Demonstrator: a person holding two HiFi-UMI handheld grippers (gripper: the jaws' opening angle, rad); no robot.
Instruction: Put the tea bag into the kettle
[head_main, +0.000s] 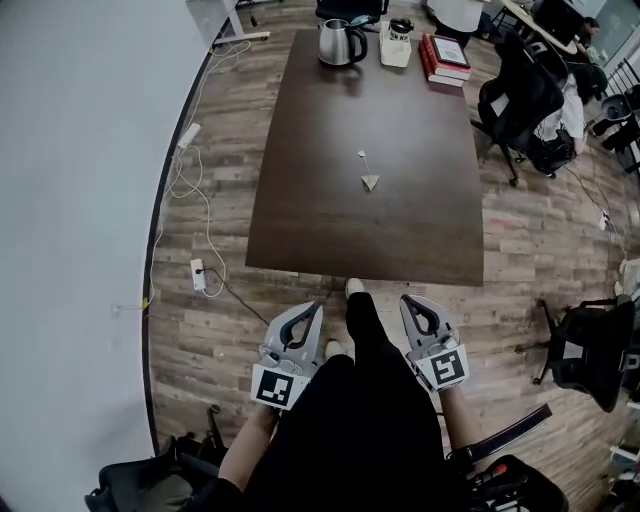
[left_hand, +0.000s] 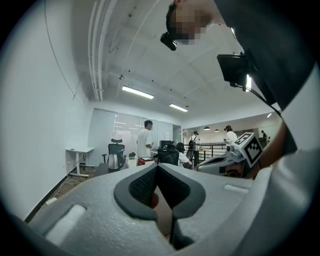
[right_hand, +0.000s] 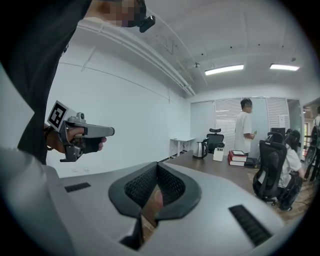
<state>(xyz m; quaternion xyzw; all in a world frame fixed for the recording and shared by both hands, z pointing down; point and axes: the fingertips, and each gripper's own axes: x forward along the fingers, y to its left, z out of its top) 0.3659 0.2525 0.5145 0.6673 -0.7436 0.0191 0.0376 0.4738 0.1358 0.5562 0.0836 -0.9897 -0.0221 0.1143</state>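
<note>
Grey moulded plastic, ribbed black pads: left gripper (head_main: 316, 307) and right gripper (head_main: 406, 299), both clenched shut on nothing, low beside black trousers (head_main: 350, 430). Farther off, small pale triangular tea bag (head_main: 371, 181) lying mid dark-brown wooden table (head_main: 310, 210); shiny steel kettle (head_main: 338, 42) at far edge, well apart. Plank-wood floor (head_main: 540, 240), white wall (head_main: 80, 200), black office chair (head_main: 520, 100).

1. The tea bag (head_main: 370, 181) is too small for any tag print to be read.
2. The kettle (head_main: 341, 42) hides its interior; its lid position is indeterminate.
3. The chair (head_main: 596, 352) is cut off by the right edge.
4. The books (head_main: 445, 56) carry illegible print.
</note>
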